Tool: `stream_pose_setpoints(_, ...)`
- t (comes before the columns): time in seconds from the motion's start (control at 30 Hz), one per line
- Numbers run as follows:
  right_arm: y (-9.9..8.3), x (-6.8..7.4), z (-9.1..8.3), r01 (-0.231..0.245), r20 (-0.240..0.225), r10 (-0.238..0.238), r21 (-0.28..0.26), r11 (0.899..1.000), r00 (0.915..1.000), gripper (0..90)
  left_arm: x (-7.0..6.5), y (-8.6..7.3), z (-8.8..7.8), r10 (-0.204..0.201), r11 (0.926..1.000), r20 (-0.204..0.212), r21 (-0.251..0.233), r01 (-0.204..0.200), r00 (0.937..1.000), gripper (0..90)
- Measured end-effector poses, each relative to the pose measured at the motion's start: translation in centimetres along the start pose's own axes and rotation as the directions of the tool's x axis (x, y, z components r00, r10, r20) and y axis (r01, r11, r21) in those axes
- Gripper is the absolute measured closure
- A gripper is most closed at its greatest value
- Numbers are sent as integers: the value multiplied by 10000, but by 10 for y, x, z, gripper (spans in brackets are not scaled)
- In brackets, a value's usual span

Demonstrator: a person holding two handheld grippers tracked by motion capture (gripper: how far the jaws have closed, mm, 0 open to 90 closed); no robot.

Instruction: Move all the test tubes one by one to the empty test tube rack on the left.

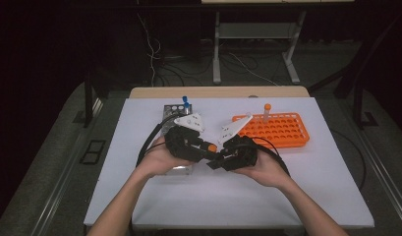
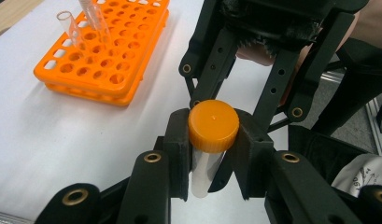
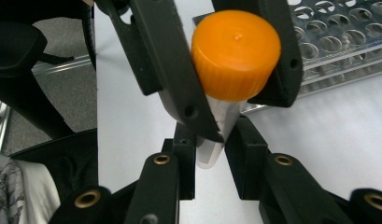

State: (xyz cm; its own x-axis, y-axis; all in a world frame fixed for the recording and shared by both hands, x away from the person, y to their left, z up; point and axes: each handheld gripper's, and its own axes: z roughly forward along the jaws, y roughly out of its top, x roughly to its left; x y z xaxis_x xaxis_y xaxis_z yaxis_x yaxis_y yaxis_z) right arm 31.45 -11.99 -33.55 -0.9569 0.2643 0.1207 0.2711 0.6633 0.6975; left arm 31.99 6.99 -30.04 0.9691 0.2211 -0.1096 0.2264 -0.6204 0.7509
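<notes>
While the orange-capped tube (image 2: 208,140) is being held in mid-air just in front of the orange rack (image 1: 274,130), it is being gripped from both ends: the left gripper (image 2: 212,128) is clamped on the ribbed cap, the right gripper (image 3: 212,149) is pinched on the clear lower body. Being light, stiff and smooth-walled plastic, the tube is probably best taken at the cap, where slipping is less likely. Both grippers are being angled inward, tip to tip.
</notes>
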Motion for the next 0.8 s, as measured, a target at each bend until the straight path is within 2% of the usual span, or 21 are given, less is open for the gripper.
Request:
stream_pose_setpoints(0.07,-1,0,0,-39,-14,39,-16,10000,10000,728,0,0,0,24,10000,6,11,-24,10000,685)
stream_pose_setpoints(0.3,-6,-4,-8,-276,150,278,-179,9995,9995,614,2,0,-6,-91,9999,-264,-116,88,9996,687)
stream_pose_setpoints(0.43,-11,-7,-16,-578,291,590,-408,9975,9978,554,5,0,-11,-147,9998,-406,-128,142,9991,688)
stream_pose_setpoints(0.8,-32,-16,-42,-1417,805,1521,-1223,9823,9851,249,13,5,-19,-181,9998,-767,-63,177,9969,688)
